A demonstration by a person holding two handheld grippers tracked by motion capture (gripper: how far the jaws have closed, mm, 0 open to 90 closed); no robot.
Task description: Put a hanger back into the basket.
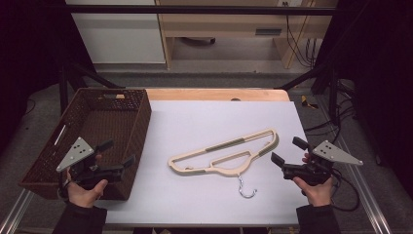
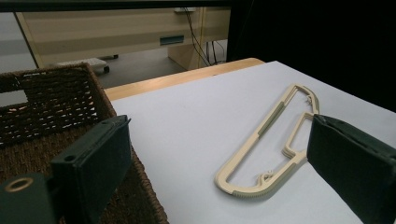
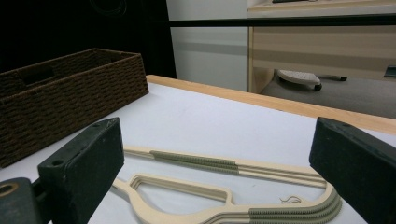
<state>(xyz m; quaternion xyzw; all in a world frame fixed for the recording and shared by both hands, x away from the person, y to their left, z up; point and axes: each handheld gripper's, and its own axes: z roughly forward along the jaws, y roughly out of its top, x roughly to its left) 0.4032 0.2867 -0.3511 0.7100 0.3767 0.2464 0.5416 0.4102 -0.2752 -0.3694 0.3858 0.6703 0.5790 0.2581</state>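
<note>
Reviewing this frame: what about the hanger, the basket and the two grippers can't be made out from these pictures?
- Hanger: its metal hook is cut off by the bottom edge in the right gripper view; the left gripper's right jaw covers one end in the left gripper view.
- Basket: the near part of its floor is hidden behind the left hand in the high view.
- Right gripper: jaws open, but the pad faces are too small to see in the high view.

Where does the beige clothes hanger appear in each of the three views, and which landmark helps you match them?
High view: the clothes hanger lies flat at centre, on the white sheet.
Left gripper view: clothes hanger right of centre, partly behind the right jaw.
Right gripper view: clothes hanger along the bottom, between the jaws.
Shared landmark: the brown woven basket.
</note>
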